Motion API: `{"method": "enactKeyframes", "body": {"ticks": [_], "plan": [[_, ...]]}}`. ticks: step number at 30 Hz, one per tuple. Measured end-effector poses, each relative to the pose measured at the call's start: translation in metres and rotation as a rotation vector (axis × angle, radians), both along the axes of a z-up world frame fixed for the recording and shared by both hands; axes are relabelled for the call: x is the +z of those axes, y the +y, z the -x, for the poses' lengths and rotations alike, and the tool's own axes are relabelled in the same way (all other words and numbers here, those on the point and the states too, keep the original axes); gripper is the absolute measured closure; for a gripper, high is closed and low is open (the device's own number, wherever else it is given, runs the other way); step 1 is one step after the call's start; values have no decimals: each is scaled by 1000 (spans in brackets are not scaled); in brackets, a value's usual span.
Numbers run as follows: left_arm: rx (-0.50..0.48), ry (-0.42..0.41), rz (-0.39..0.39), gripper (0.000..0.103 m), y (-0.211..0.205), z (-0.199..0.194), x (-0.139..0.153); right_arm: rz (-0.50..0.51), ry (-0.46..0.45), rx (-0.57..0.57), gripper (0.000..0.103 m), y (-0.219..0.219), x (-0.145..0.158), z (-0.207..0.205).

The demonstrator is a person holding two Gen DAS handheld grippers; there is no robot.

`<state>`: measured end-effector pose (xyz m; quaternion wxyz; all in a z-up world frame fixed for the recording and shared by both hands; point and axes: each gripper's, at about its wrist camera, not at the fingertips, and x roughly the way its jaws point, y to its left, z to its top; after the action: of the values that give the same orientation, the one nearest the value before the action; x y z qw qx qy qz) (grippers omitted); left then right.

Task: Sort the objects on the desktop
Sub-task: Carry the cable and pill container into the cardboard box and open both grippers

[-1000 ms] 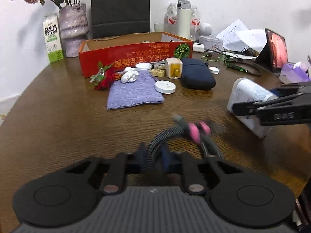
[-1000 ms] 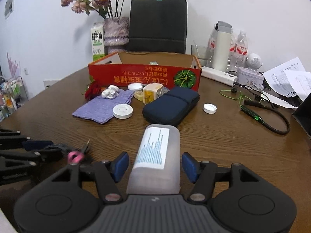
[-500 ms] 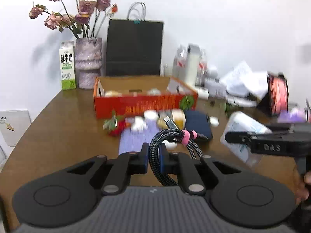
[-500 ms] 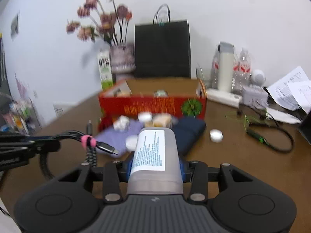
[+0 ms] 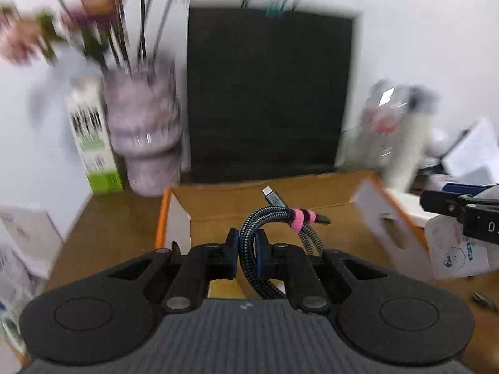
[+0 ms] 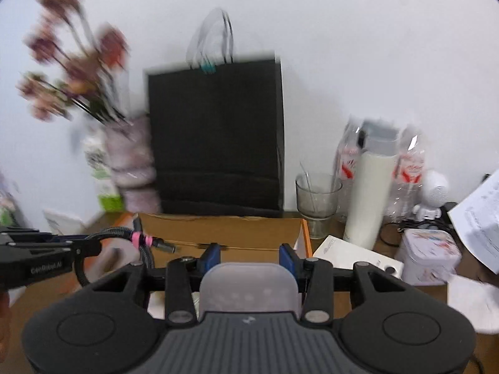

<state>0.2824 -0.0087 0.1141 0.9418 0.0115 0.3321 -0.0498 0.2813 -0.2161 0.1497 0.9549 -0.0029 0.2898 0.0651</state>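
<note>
Left gripper [image 5: 247,244] clamped tight on coiled cable [image 5: 274,218] over the cardboard box [image 5: 312,184]; right gripper [image 6: 248,257] gripping frosted bottle [image 6: 248,286].

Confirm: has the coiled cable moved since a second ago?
Yes. The coiled cable went from the bare table to over the cardboard box, toward the black bag.

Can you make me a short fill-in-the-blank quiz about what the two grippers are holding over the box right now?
1. The left gripper is shut on a coiled braided ____ bound with a pink tie.
2. The right gripper holds a translucent plastic container between its ____ pads.
3. Both grippers are over the open cardboard box, which stands in front of a ____ paper bag.

Missing words: cable; blue; black
</note>
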Motion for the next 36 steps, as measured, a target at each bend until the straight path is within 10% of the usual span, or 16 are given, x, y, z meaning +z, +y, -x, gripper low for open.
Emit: {"method": "enactKeyframes", "body": {"ticks": [9, 14, 24, 36], "plan": [[108, 221, 29, 90, 13, -93, -68, 92, 139, -45, 63, 12, -63, -113], [106, 176, 53, 49, 14, -90, -58, 52, 186, -64, 45, 6, -78, -139], [128, 9, 113, 3, 7, 12, -14, 108, 49, -61, 16, -1, -42, -54], [75, -29, 206, 0, 11, 163, -9, 30, -1, 29, 11, 9, -33, 106]]}}
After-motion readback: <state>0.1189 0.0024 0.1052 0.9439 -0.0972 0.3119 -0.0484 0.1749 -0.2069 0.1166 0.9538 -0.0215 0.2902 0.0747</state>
